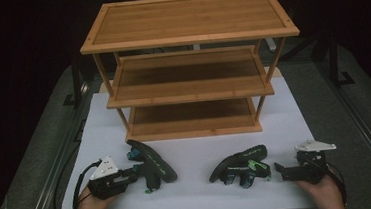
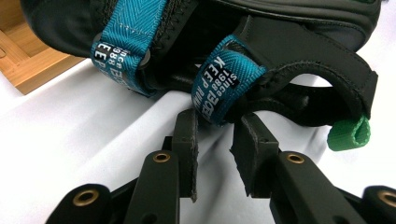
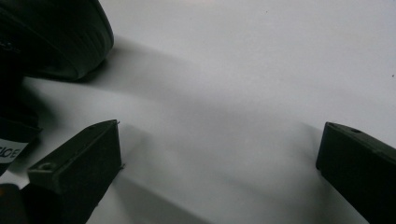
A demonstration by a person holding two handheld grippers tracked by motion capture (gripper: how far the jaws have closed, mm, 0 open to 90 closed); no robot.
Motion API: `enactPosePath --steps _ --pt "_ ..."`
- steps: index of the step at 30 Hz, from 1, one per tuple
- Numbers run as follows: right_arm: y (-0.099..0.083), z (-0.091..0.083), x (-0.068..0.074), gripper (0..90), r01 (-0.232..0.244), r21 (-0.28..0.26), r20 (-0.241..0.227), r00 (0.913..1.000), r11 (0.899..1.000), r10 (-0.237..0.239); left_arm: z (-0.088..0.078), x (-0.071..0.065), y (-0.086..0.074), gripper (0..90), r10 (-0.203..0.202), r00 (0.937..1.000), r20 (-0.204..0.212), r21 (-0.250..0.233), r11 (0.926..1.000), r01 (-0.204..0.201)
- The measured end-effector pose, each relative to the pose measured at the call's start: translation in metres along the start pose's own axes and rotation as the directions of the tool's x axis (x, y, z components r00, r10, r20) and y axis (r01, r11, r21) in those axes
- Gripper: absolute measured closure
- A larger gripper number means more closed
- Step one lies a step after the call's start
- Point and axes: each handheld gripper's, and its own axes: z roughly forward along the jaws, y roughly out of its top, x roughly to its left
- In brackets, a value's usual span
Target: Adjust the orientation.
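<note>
Two dark sandals with teal and green straps lie on the white board. The left sandal lies just ahead of my left gripper. In the left gripper view, that sandal's teal strap loop hangs down to the tips of my left gripper. Its jaws stand a narrow gap apart and do not press the strap. The right sandal lies left of my right gripper. In the right gripper view, my right gripper is wide open over bare board, with the sandal's sole at the upper left.
A three-tier bamboo shelf stands at the back of the board, and all its tiers are bare. A corner of its lowest tier is close to the left sandal. Grey floor and dark rails flank the board.
</note>
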Motion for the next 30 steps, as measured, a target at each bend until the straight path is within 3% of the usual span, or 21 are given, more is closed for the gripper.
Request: enactPosePath --steps 7,11,21,30 --pt "0.0 0.0 0.0 0.0 0.0 0.0 0.0 1.0 1.0 0.0 0.001 0.001 0.003 72.6 -0.022 0.9998 0.001 0.001 0.9998 0.022" --pt "0.0 0.0 0.0 0.0 -0.001 0.0 0.0 1.0 1.0 0.001 0.0 0.0 0.005 76.7 -0.009 0.9999 -0.014 0.007 0.9999 0.009" --pt "0.0 0.0 0.0 0.0 0.0 0.0 0.0 1.0 1.0 0.0 -0.005 0.006 0.014 82.3 -0.036 0.9991 -0.02 -0.042 0.9985 0.036" --pt "0.0 0.0 0.0 0.0 0.0 0.0 0.0 1.0 1.0 0.0 -0.004 0.01 0.014 82.3 -0.035 0.999 -0.027 -0.044 0.9985 0.034"
